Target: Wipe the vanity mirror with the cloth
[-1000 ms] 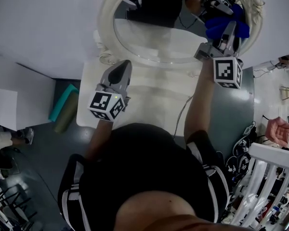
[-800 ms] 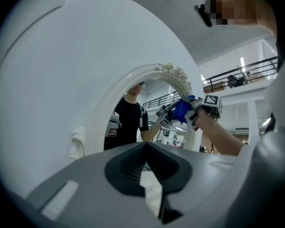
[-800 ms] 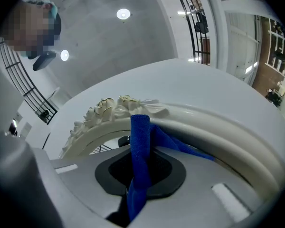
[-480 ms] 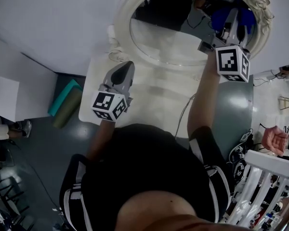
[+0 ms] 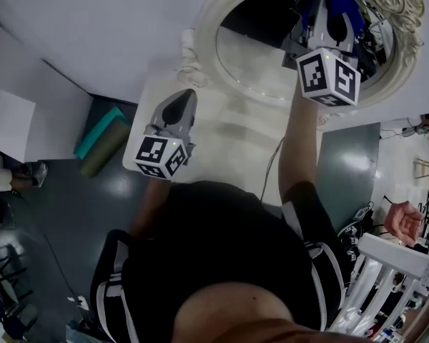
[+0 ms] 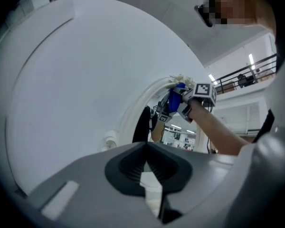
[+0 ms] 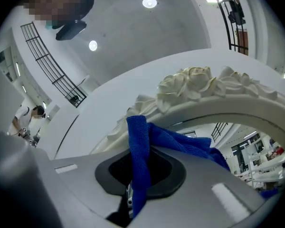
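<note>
The vanity mirror (image 5: 264, 56) has an oval glass in an ornate white frame (image 7: 194, 85) and stands at the back of a white table (image 5: 222, 145). A blue cloth (image 5: 342, 4) is pressed against the upper part of the glass, and my right gripper (image 5: 324, 14) is shut on it. In the right gripper view the cloth (image 7: 141, 148) hangs out from between the closed jaws, just under the frame's carved roses. My left gripper (image 5: 180, 104) hovers over the table's left side, shut and empty. In the left gripper view the left gripper (image 6: 147, 148) faces the mirror's edge (image 6: 141, 101).
A white wall rises behind the mirror. A teal mat and a rolled pad (image 5: 100, 147) lie on the dark floor left of the table. A cable (image 5: 270, 164) runs off the table's front. A white rack (image 5: 397, 263) and another person's hand (image 5: 402, 221) are at the right.
My right gripper has carried the blue cloth upward over the glass, from the lower right rim toward the top. The left gripper has kept its place over the table.
</note>
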`<state>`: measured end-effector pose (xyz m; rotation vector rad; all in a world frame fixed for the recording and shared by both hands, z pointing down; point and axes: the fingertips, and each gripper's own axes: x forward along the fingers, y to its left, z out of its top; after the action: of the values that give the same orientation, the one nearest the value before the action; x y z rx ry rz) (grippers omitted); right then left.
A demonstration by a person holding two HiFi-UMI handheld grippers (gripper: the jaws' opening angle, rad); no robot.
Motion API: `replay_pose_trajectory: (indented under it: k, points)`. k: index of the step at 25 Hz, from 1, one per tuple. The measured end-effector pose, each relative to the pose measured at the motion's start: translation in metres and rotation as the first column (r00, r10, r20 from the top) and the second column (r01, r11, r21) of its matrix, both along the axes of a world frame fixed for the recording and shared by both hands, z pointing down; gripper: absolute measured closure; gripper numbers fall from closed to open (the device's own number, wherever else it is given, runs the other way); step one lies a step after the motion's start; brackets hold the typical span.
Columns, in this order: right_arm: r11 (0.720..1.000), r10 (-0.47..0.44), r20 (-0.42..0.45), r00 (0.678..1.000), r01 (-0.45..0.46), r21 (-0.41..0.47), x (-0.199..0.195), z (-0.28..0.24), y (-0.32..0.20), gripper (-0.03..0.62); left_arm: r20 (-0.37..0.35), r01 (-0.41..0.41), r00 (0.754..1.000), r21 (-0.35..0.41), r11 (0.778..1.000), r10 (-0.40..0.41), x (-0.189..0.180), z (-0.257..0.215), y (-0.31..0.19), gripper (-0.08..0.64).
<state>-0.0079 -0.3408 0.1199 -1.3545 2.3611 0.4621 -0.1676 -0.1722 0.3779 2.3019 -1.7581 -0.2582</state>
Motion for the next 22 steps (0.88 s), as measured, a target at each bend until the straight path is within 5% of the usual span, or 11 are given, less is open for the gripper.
replay_pose_trajectory:
  k: [8,22]
  points:
    - [1.0,-0.018,-0.12,0.993,0.018,0.003,-0.066,0.04,0.003,0.566,-0.02,0.073,0.997,-0.014,0.997,-0.074,-0.023,0.008,0.023,0.551]
    - [0.993,-0.119,-0.082,0.99,0.117,-0.034,-0.1,0.088,0.006,0.568,-0.025,0.146,0.989,-0.031,0.989,-0.147,-0.04,0.016,0.055,0.551]
